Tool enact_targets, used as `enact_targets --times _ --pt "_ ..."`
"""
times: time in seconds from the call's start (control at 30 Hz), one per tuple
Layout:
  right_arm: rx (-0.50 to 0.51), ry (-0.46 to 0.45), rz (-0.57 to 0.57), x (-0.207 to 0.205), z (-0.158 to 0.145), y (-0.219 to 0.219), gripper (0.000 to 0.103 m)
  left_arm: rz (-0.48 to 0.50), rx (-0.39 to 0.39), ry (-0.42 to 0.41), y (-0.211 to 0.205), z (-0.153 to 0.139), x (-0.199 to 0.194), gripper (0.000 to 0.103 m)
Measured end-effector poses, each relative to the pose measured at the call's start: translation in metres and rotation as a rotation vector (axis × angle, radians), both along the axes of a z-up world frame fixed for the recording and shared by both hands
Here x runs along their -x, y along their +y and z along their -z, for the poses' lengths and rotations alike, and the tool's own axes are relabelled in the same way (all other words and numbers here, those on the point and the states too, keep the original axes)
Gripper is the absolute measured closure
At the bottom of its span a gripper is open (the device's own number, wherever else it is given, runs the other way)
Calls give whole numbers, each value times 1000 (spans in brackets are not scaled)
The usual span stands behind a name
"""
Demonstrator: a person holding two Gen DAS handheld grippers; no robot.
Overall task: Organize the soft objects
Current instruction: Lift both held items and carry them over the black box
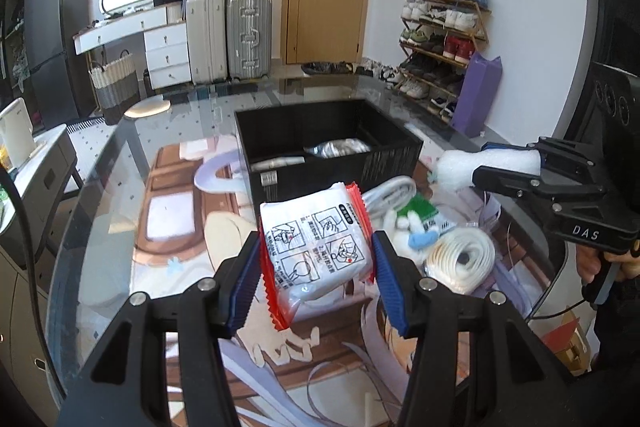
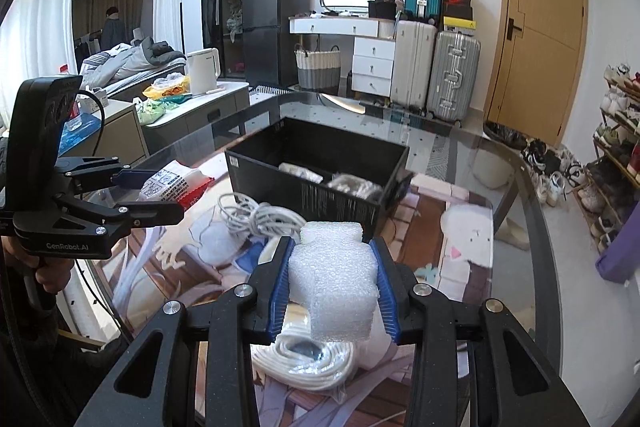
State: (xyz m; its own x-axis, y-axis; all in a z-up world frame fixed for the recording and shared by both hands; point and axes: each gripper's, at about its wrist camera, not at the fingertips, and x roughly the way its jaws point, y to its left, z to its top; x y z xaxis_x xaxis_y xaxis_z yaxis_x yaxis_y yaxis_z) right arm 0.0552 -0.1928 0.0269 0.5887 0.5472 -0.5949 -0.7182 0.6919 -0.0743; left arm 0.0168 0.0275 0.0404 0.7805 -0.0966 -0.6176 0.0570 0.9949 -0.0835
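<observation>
Two handheld grippers hang above a glass table (image 1: 100,187), each carrying one soft item, with a black bin (image 1: 332,147) lying ahead of both.

The left gripper (image 1: 316,267) is clamped on a white packet (image 1: 316,251) with red crimped edges and printed instruction drawings. Its blue pads press the packet's two sides, and the packet hangs clear of the table. In the right wrist view the same packet (image 2: 176,183) shows at the left, held just outside the bin's near left corner.

The right gripper (image 2: 334,283) is squeezed onto a white foam block (image 2: 334,283). The block's long axis runs forward along the fingers, and its far end pokes out past the fingertips toward the bin (image 2: 316,179).

The bin sits straight ahead of both grippers and below them, its long side running across the view. A divider splits it into two compartments, and each already holds one pale bagged item. Both grippers look about equally near; judging by the views, the foam points most directly at the bin's near wall, so it probably needs only a short carry forward and over the rim.

Counts: two grippers, one packet, one foam block, one bin. Loose on the table before the bin lie one coiled white rope (image 1: 460,259), one white cable bundle (image 2: 256,219), and one small green-and-white pack (image 1: 424,211).
</observation>
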Motion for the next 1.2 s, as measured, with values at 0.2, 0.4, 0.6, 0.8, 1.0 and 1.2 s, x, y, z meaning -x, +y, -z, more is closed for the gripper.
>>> enact_targets --times 0.2,0.4,0.6,0.8,1.0,1.2 --pt "-30 -15 4 -6 -14 8 65 -11 0 -42 5 -13 -9 50" --pt "-46 -28 7 -14 -24 17 65 -29 -3 -60 10 -19 -27 50" --pt "-57 -35 15 -24 -30 21 65 -42 -7 -61 13 -19 -41 50" --pt "-70 -30 19 -35 -31 21 65 -48 -13 -56 12 -19 -55 50" --pt "-75 -26 18 -44 -31 24 65 -49 -21 -48 11 -19 -73 50" --pt "-85 -18 20 -57 -30 27 65 -49 -26 -38 11 -13 -86 50"
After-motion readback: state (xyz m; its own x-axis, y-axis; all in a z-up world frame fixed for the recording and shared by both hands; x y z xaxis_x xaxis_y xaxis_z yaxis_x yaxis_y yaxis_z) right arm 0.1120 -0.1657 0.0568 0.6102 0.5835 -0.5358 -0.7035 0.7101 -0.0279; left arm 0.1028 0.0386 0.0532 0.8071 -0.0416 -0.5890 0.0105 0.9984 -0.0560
